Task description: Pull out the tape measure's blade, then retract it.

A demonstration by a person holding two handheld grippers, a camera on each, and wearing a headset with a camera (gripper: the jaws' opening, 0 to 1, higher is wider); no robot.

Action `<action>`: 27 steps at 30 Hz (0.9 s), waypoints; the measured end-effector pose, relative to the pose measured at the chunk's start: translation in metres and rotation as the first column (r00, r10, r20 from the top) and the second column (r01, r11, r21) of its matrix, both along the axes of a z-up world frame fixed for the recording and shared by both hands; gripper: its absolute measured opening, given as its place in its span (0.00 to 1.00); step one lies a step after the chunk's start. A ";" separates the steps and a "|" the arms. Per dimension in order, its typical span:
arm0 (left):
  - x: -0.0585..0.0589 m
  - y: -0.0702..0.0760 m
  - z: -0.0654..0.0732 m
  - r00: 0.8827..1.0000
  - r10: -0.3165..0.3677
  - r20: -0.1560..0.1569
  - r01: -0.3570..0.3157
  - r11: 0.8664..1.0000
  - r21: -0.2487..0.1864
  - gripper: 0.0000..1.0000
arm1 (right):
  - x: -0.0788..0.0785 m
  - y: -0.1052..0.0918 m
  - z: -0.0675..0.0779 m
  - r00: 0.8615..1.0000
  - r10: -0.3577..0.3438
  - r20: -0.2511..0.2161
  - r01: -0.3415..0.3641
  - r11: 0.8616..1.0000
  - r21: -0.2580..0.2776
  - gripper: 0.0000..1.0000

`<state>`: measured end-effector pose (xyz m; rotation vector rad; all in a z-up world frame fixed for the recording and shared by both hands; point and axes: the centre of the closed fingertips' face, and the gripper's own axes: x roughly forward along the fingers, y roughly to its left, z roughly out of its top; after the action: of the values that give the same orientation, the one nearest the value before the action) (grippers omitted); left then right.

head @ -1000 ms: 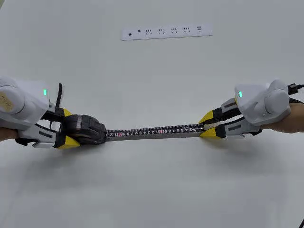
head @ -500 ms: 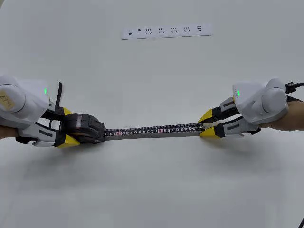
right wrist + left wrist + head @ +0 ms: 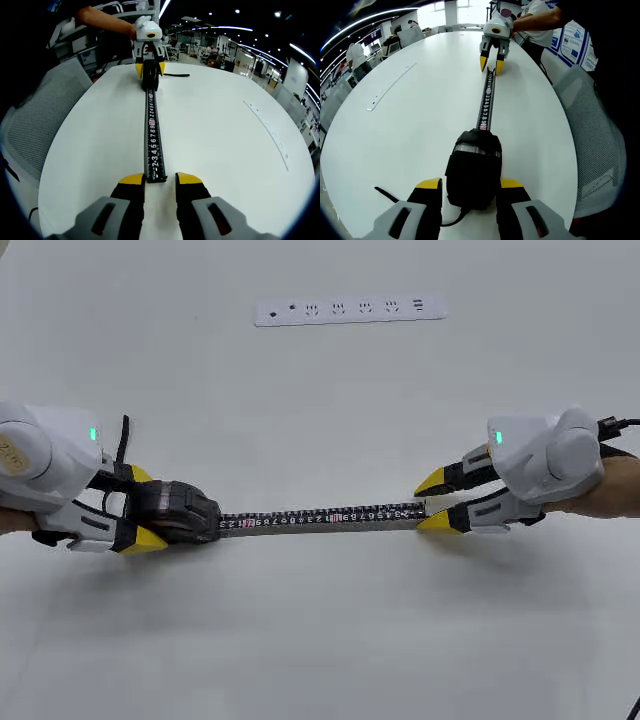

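Left claw point(image 3: 148, 508) is clamped tight on the black tape measure case point(image 3: 182, 512), which sits on the white surface point(image 3: 320, 410), nearer the person than the power strip point(image 3: 350, 308) and off to its left. The blade point(image 3: 320, 516) runs flat out of the case, passing on the near side of the power strip. Over to the strip's right is the right claw point(image 3: 432, 502): yellow-tipped jaws parted, and the blade's end lies loose between them.
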<state>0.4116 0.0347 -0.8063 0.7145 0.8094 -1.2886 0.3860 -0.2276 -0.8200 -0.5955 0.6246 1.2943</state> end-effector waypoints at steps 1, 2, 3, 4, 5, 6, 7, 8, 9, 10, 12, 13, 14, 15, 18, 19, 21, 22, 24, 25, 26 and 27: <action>0.001 0.000 0.000 1.000 0.000 0.005 0.000 1.000 -0.003 0.42 | 0.000 -0.001 0.000 1.000 -0.002 0.002 0.002 1.000 0.000 0.26; 0.001 -0.001 0.002 1.000 -0.002 0.010 0.002 1.000 -0.012 0.44 | 0.000 -0.001 0.001 1.000 -0.011 -0.001 0.011 1.000 0.003 0.29; 0.001 -0.002 0.003 1.000 0.002 0.009 -0.002 1.000 -0.021 0.47 | 0.000 -0.002 0.001 1.000 -0.015 -0.004 0.015 1.000 0.004 0.33; 0.001 -0.002 0.004 1.000 0.004 0.008 -0.004 1.000 -0.025 0.52 | -0.001 -0.002 0.001 1.000 -0.015 -0.004 0.015 1.000 0.006 0.37; 0.001 -0.003 0.005 1.000 0.007 0.005 -0.007 0.999 -0.033 0.56 | -0.001 -0.002 0.002 1.000 -0.017 -0.001 0.017 1.000 0.007 0.40; 0.001 -0.003 0.005 1.000 0.005 0.005 -0.005 0.999 -0.036 0.61 | -0.001 -0.003 0.002 1.000 -0.018 -0.001 0.018 1.000 0.008 0.45; 0.000 -0.004 0.006 1.000 0.002 0.004 -0.002 0.999 -0.041 0.65 | -0.002 -0.002 0.002 1.000 -0.027 -0.010 0.027 1.000 0.012 0.49; 0.000 -0.005 0.007 1.000 0.001 0.004 -0.001 0.999 -0.044 0.69 | -0.002 -0.002 0.003 1.000 -0.029 -0.007 0.029 0.999 0.014 0.55; -0.001 -0.005 0.007 1.000 -0.001 0.004 0.001 0.999 -0.047 0.73 | -0.002 -0.002 0.003 1.000 -0.029 -0.002 0.029 0.999 0.015 0.64; -0.001 -0.005 0.008 1.000 -0.001 0.005 0.002 0.999 -0.049 0.78 | -0.002 -0.002 0.003 1.000 -0.030 -0.001 0.030 0.999 0.016 0.70; 0.000 -0.006 0.008 1.000 0.004 0.011 -0.003 0.999 -0.051 0.87 | -0.001 -0.001 0.004 0.999 -0.038 -0.002 0.038 0.999 0.021 0.82; 0.001 -0.007 0.009 1.000 0.010 0.015 -0.009 0.998 -0.055 0.93 | 0.000 -0.001 0.005 0.999 -0.051 0.000 0.051 0.998 0.028 0.88; 0.001 -0.007 0.010 1.000 0.009 0.017 -0.008 0.998 -0.056 0.95 | 0.001 -0.001 0.005 0.999 -0.053 0.003 0.053 0.998 0.029 0.91; 0.001 -0.007 0.010 1.000 0.009 0.018 -0.008 0.998 -0.058 0.96 | 0.001 0.000 0.006 0.998 -0.058 0.005 0.058 0.998 0.033 0.94; 0.002 -0.009 0.012 1.000 0.015 0.018 -0.013 0.997 -0.073 1.00 | 0.002 -0.001 0.008 0.997 -0.078 0.000 0.078 0.996 0.042 1.00; 0.002 -0.009 0.013 1.000 0.013 0.016 -0.012 0.997 -0.077 1.00 | 0.002 -0.001 0.009 0.997 -0.078 0.002 0.078 0.996 0.044 1.00; 0.001 -0.009 0.013 1.000 0.008 0.012 -0.007 0.997 -0.074 1.00 | 0.001 -0.001 0.009 0.996 -0.085 -0.005 0.085 0.995 0.046 1.00; 0.001 -0.009 0.013 1.000 0.006 0.015 -0.005 0.997 -0.071 1.00 | 0.001 -0.002 0.009 0.997 -0.083 -0.002 0.083 0.996 0.042 1.00; 0.000 -0.009 0.013 1.000 0.007 0.009 -0.007 0.997 -0.077 1.00 | 0.000 -0.002 0.008 0.996 -0.087 -0.009 0.087 0.995 0.044 1.00; 0.001 -0.009 0.013 1.000 0.009 0.012 -0.008 0.997 -0.076 1.00 | 0.000 -0.003 0.008 0.996 -0.086 -0.006 0.086 0.995 0.041 1.00; 0.001 -0.008 0.013 1.000 0.009 0.013 -0.008 0.997 -0.074 1.00 | 0.000 -0.003 0.008 0.996 -0.086 -0.005 0.086 0.996 0.039 1.00; 0.001 -0.008 0.013 1.000 0.009 0.013 -0.008 0.997 -0.076 1.00 | -0.001 -0.003 0.008 0.996 -0.089 -0.012 0.090 0.995 0.039 1.00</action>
<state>0.4122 0.0267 -0.7930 0.6579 0.7485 -1.2993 0.3854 -0.2307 -0.8124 -0.5237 0.6260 1.2233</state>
